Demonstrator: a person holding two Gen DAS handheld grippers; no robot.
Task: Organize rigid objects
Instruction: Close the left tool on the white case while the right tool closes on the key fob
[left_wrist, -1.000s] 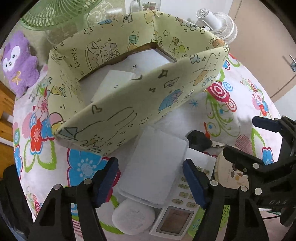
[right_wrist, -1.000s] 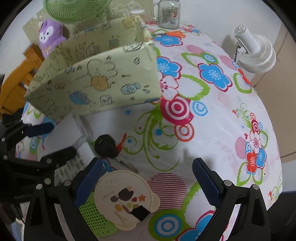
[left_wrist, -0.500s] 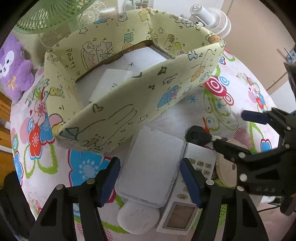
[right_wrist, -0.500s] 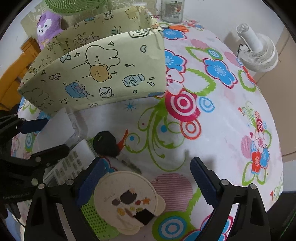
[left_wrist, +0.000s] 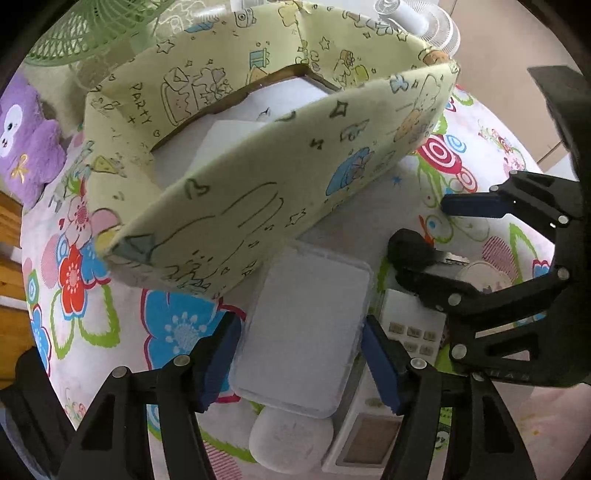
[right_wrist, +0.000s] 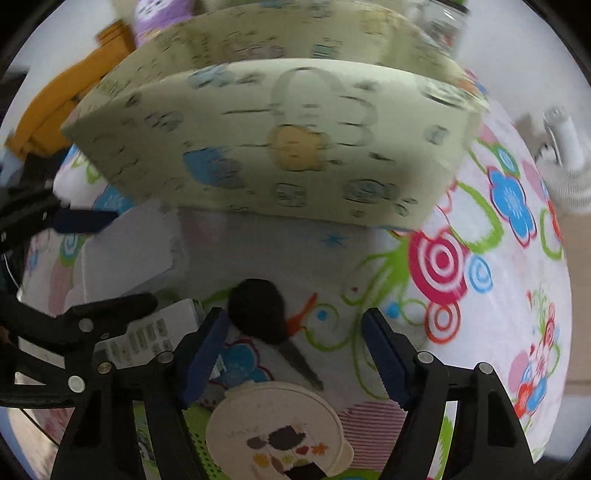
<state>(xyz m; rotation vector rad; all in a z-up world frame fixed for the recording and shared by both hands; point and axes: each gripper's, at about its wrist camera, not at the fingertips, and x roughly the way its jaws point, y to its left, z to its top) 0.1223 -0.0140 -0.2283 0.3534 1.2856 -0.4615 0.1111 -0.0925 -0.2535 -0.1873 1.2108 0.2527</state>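
The left tongs (left_wrist: 301, 363) straddle the frosted white rectangular plastic box (left_wrist: 308, 332), pads at its long sides without clearly gripping; light, stiff, probably slippery, while the right tongs (right_wrist: 293, 356) are closing empty above the black-headed key (right_wrist: 258, 310).

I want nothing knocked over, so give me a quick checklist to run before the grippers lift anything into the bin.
1. White case between left gripper pads: ok.
2. Pads pressing on case: cannot tell.
3. Right gripper jaws closing, with key only partly between the pads: not ok.
4. Grippers apart from each other: ok, though close.
5. Room in bin: ok; one flat white item inside.
6. Remote free of case: cannot tell.
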